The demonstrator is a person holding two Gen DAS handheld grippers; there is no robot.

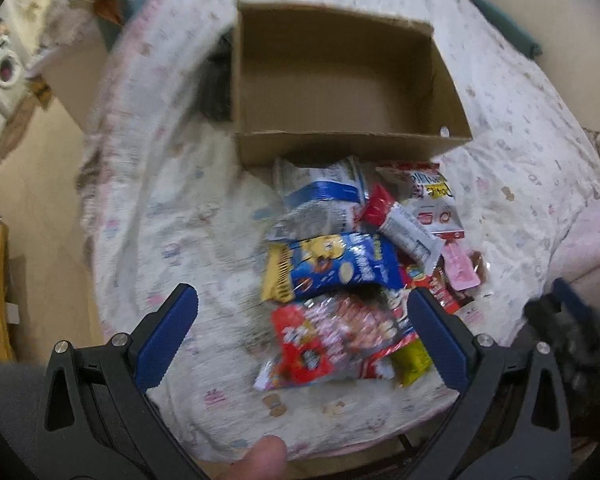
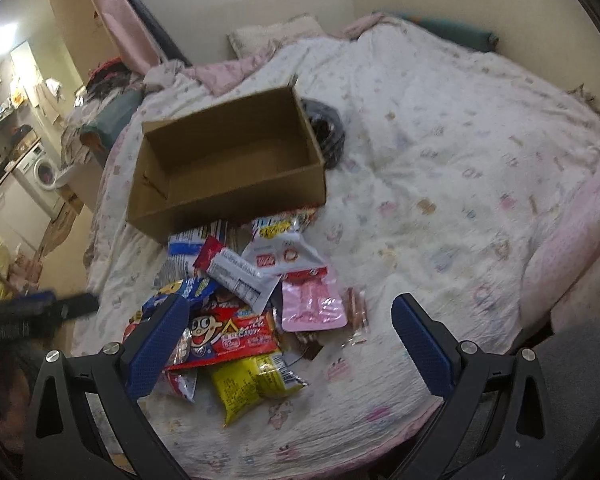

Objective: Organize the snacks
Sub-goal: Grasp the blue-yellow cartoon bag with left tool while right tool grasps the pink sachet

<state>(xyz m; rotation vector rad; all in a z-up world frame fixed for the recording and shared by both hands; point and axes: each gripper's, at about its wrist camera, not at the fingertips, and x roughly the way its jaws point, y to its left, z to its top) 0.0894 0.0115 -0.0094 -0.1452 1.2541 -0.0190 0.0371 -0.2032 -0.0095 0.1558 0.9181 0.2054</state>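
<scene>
Right, both grippers are spread wide and holding nothing, hovering over the near edge of the bed. Left gripper (image 1: 302,336) frames the near end of the snack pile (image 1: 364,264): the red-and-pink packet (image 1: 332,344) sits between its fingers, the blue packet with the yellow end (image 1: 328,268) just beyond. A fingertip (image 1: 260,458) shows at the bottom edge of that view. Right gripper (image 2: 290,344) sits over the same pile, its left finger overlapping the red milk candy bag (image 2: 236,334); the yellow packet (image 2: 252,384) lies between the fingers, the pink pouch (image 2: 312,304) just past it. Beyond the pile, touching its far edge, stands the open cardboard box (image 2: 224,196), nothing visible inside. All of it rests on the white printed quilt (image 2: 460,200).
</scene>
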